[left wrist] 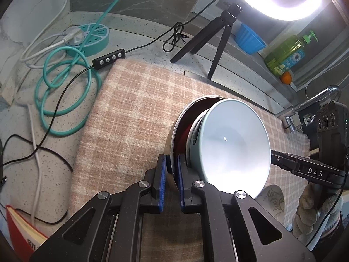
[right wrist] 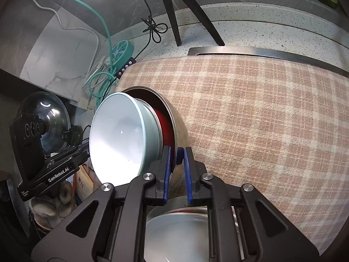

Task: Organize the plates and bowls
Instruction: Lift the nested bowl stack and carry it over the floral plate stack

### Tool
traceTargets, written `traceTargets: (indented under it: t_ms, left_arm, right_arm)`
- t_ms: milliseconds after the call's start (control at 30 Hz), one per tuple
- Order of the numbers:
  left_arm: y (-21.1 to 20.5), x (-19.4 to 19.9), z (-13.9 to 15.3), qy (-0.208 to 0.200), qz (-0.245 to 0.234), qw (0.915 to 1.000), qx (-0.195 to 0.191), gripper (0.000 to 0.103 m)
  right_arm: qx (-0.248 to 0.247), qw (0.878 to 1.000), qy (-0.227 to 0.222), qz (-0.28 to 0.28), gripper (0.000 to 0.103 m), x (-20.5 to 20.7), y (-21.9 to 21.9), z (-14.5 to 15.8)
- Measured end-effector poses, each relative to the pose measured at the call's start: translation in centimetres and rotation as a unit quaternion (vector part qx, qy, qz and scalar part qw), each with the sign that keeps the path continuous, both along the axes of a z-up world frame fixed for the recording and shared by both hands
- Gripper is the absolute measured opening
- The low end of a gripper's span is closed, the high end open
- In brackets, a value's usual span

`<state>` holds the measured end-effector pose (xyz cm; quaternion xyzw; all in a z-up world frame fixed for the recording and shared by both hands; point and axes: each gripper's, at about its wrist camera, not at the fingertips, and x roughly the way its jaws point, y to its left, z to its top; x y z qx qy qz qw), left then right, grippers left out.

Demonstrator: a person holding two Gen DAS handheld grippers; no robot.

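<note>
A nested stack of bowls hangs tilted above the checked cloth (left wrist: pixel 135 109). Outermost is a steel bowl (left wrist: pixel 174 131) (right wrist: pixel 182 128), with a red bowl (left wrist: pixel 182 138) (right wrist: pixel 164 124) inside it and a pale blue bowl (left wrist: pixel 235 144) (right wrist: pixel 117 137) on top. My left gripper (left wrist: pixel 171 159) is shut on the steel bowl's rim, one blue pad on each side. My right gripper (right wrist: pixel 177 150) is shut on the opposite rim the same way. Each view also shows the other gripper, its tips hidden behind the blue bowl.
White plates (right wrist: pixel 181 235) lie stacked under the right gripper; a patterned plate (left wrist: pixel 272 198) shows lower right. A tripod (left wrist: pixel 209 41) with a ring light (left wrist: pixel 290 2), teal power hub (left wrist: pixel 91 37), cables, faucet (left wrist: pixel 309 107), soap bottle (left wrist: pixel 285 54) and glass lid (right wrist: pixel 50 118) surround the cloth.
</note>
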<state>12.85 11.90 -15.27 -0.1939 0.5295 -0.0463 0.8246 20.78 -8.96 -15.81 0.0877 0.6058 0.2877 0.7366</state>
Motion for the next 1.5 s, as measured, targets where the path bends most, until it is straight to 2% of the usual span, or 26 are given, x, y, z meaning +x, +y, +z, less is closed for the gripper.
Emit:
traceTargets:
  t_ms: [333, 533, 800, 1200, 1500]
  left_arm:
    - [-0.8, -1.0, 2.8, -0.019, 0.008, 0.9998, -0.001, 0.007]
    - [-2.2, -2.2, 4.9, -0.037, 0.004, 0.9993, -0.005, 0.007]
    - [-5.1, -4.0, 6.7, -0.052, -0.008, 0.9986, -0.008, 0.008]
    - [-9.5, -8.0, 6.8, -0.05, -0.018, 0.9985, -0.017, 0.008]
    - [-12.1, -10.1, 5.2, -0.026, -0.024, 0.9993, -0.013, 0.008]
  right_arm:
    - [0.023, 1.0, -0.017, -0.002, 0.012, -1.2, -1.9, 2.6]
    - [0.036, 0.999, -0.034, 0.002, 0.012, -2.6, -4.1, 5.0]
    - [0.038, 0.998, -0.051, -0.005, 0.012, -5.5, -7.9, 6.4]
    - [0.041, 0.998, -0.038, -0.008, 0.012, -10.1, -12.9, 6.3]
    - [0.028, 0.999, -0.018, -0.011, 0.012, -12.0, -14.4, 3.9]
